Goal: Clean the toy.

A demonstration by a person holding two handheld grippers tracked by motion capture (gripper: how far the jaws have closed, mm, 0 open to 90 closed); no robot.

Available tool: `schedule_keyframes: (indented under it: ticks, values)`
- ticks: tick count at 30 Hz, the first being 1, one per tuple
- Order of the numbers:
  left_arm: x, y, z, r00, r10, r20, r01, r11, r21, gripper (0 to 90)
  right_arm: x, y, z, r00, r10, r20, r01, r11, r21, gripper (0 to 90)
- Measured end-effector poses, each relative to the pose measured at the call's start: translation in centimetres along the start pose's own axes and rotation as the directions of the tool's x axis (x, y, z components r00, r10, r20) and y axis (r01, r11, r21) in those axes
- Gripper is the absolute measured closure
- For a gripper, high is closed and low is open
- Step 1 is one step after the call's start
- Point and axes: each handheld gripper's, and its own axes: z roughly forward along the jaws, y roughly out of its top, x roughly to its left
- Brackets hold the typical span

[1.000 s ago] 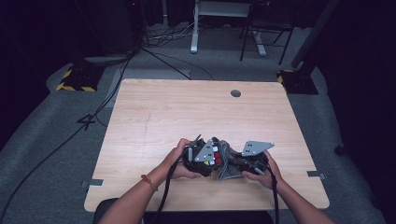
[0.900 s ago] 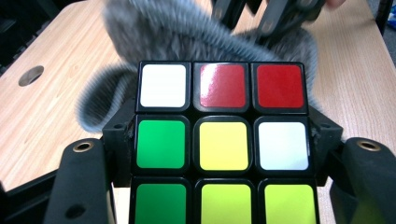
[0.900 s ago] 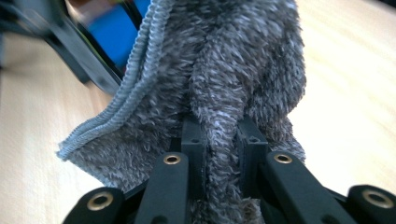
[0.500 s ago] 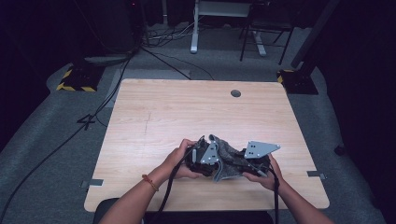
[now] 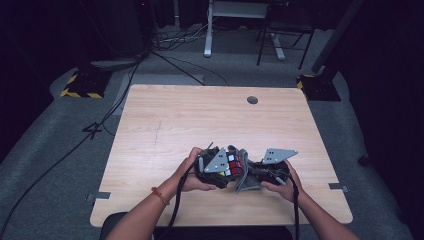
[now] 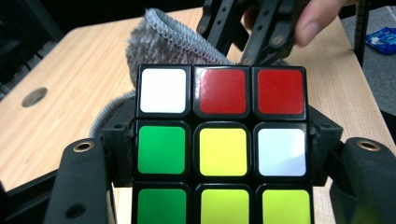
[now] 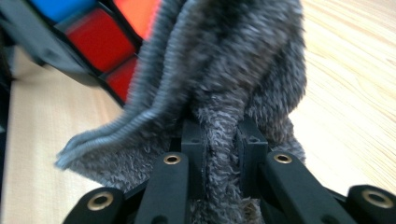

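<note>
- Both hands and their load have kept to the same lower-centre patch of the desk since the earlier high-view frames; what has changed is the right tongs' grey plate, which sat closer to the left one and now stands a little further to the frame's right, with the cloth more spread between the two.
- We hold the Rubik's cube clamped in the left tongs; in the left gripper view the two black jaws press its left and right faces, so that pair is closed on the cube.
- Our right tongs are pinched together on a fold of the grey microfibre cloth, which drapes up against the cube's red-and-blue side.
- We judge the step in hand to be wiping the cube. To do it well, we should keep the left grip steady, keep the cloth taut, and draw it across one face at a time without tugging the cube loose.
- A cube has no long axis of its own. In the left gripper view its white-red-red row lies at the top, away from us, and the green-yellow rows run towards the frame's bottom edge.
- In the right gripper view the cloth's long run goes from lower centre up to the top of the frame.
</note>
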Motion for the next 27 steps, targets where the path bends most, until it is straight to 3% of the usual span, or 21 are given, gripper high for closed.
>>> schedule_keyframes:
  ticks: [5, 12, 15, 18, 20, 24, 27]
  values:
    - [0.4, -0.3, -0.2, 0.9997, -0.017, 0.020, 0.017, 0.9998, -0.010, 32.9, 0.2, 0.3, -0.6, 0.9993, 0.020, -0.033, -0.022, 0.9984, -0.053, 77.4]
    - [0.5, -0.6, 0.4, 0.9996, -0.018, 0.019, 0.017, 0.9989, 0.044, 32.3, 0.6, 0.7, -1.2, 0.9999, 0.008, -0.015, -0.009, 0.9957, -0.092, 77.5]
    - [0.4, -0.6, 0.9, 0.9999, -0.011, 0.010, 0.010, 0.9960, 0.089, 32.3, 0.9, 1.0, -1.2, 1.0000, -0.002, 0.003, 0.003, 0.9944, -0.106, 77.5]
    - [0.2, -0.8, 1.3, 1.0000, 0.004, 0.004, -0.005, 0.9913, 0.131, 32.6, 1.5, 1.3, -1.0, 0.9990, -0.034, 0.028, 0.037, 0.9943, -0.100, 77.5]
    - [0.1, -0.8, 1.4, 0.9999, 0.008, -0.007, -0.007, 0.9915, 0.130, 32.8, 1.8, 1.4, -0.9, 0.9976, -0.054, 0.042, 0.058, 0.9945, -0.087, 77.5]
    - [0.2, -0.6, 1.2, 0.9998, 0.011, -0.015, -0.009, 0.9929, 0.119, 33.0, 1.6, 1.4, -1.0, 0.9976, -0.051, 0.047, 0.055, 0.9945, -0.090, 77.5]
    - [0.2, -0.4, 0.8, 0.9998, 0.013, -0.017, -0.011, 0.9947, 0.102, 33.1, 1.3, 1.0, -0.5, 0.9971, -0.047, 0.060, 0.050, 0.9974, -0.051, 77.5]
